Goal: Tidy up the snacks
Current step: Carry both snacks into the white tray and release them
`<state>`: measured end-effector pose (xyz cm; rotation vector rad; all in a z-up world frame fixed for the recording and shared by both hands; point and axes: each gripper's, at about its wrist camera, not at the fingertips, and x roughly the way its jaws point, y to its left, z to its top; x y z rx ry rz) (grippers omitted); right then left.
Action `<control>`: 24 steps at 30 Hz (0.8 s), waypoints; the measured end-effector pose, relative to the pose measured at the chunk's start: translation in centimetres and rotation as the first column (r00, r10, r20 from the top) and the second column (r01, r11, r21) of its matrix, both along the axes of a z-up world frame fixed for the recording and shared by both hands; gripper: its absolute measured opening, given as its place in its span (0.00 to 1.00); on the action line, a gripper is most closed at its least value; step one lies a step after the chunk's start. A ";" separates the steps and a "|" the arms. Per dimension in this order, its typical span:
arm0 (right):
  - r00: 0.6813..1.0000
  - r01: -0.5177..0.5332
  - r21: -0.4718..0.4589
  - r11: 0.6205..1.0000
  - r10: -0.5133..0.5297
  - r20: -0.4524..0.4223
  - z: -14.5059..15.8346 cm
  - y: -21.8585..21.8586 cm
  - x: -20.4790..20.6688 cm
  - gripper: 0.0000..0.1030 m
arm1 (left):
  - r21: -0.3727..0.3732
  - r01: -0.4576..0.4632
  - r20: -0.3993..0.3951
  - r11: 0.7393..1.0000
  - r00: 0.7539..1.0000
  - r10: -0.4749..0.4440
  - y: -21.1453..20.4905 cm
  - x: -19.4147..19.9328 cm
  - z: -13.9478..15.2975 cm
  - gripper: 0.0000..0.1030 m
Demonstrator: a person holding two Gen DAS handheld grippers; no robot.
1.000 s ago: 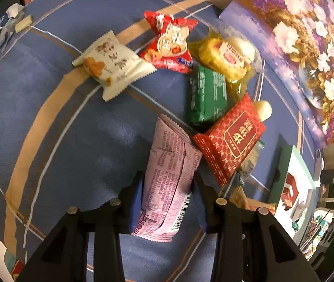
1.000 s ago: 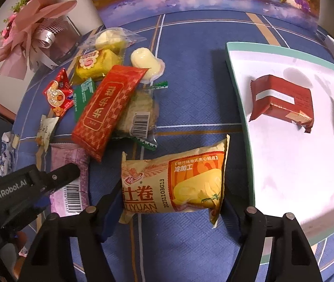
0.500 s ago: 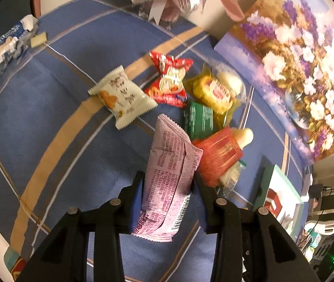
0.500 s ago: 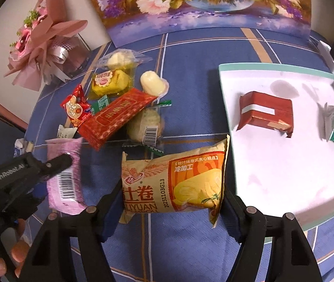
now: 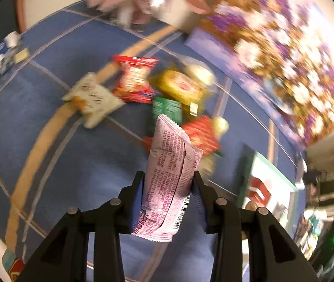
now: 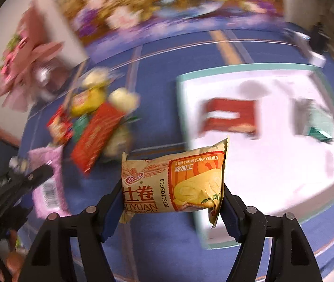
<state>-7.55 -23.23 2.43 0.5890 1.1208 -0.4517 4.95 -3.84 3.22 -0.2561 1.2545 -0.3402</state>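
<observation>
Motion blur smears the snack pile (image 5: pixel 167 98) and the white tray (image 6: pixel 261 141) on the counter (image 5: pixel 49 141). The left gripper (image 5: pixel 168 195) clamps a pink packet (image 5: pixel 170 181), long axis pointing away from the camera. The right gripper (image 6: pixel 172 202) clamps a yellow roll packet (image 6: pixel 174 181) crosswise, above the tray's near edge.

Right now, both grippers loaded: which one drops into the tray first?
Right. The right gripper holds the yellow roll pack at the white tray's near edge; the left gripper, holding the pink pack, sits farther off.
</observation>
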 end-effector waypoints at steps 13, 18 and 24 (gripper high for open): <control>0.923 0.374 -0.024 0.927 -0.374 -0.090 -1.3 -11.2 -8.3 0.73 | -0.025 0.355 0.005 0.934 0.935 -0.355 -12.6 -7.0 -0.1 0.40; 0.899 0.427 -0.015 0.904 -0.427 -0.101 -1.8 -13.2 -10.5 0.73 | -0.017 0.459 -0.006 0.888 0.888 -0.459 -16.5 -9.6 -1.6 0.40; 0.890 0.443 -0.012 0.897 -0.441 -0.118 -2.3 -13.9 -11.2 0.73 | -0.019 0.498 -0.005 0.867 0.867 -0.498 -18.2 -10.5 -2.9 0.40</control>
